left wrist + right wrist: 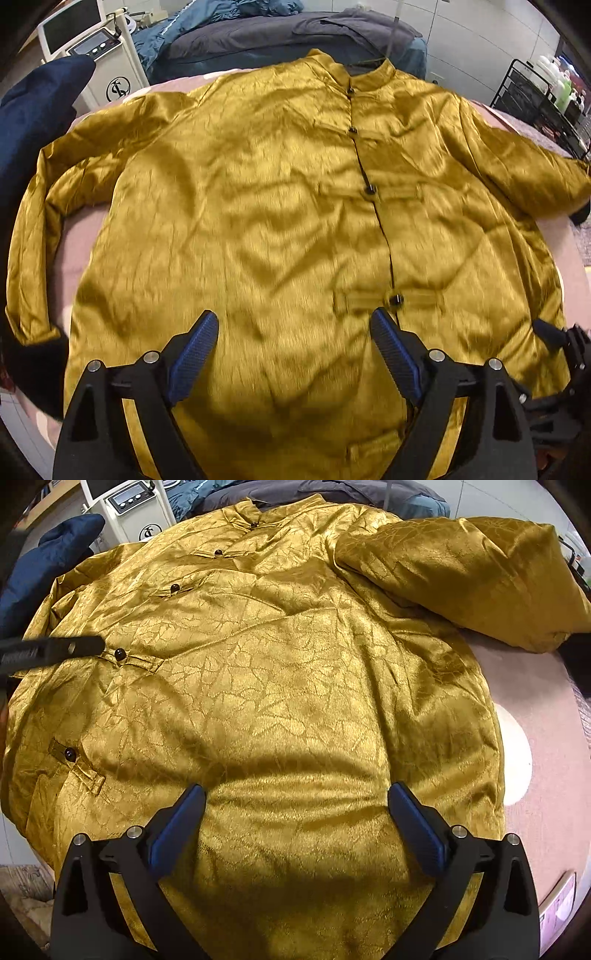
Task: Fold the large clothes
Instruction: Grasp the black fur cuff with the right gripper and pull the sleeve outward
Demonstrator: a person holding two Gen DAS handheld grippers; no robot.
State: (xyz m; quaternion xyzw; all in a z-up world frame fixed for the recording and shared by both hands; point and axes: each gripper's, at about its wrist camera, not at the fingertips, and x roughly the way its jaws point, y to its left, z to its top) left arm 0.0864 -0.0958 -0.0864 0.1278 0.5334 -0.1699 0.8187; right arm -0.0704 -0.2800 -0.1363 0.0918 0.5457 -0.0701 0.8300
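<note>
A large gold satin jacket [258, 206] with black knot buttons [370, 189] lies spread front up on a pink-covered table [75, 251]. Both sleeves are stretched out to the sides, one sleeve [33, 236] curving down the left. My left gripper [294, 315] hovers open over the lower front, just left of the lowest button [396, 299], with only cloth below it. My right gripper [297, 789] is open above the jacket's [280, 686] hem area, holding nothing. The far sleeve [461, 576] lies bunched at the upper right. One left gripper finger [51, 650] shows at the left edge.
A navy garment [33, 122] lies at the table's left edge. Behind it stands a white machine with a screen [103, 48], then a bed with grey and teal bedding [277, 33]. A black wire rack with bottles [546, 96] is at the back right. Bare pink cover [546, 738] shows to the right.
</note>
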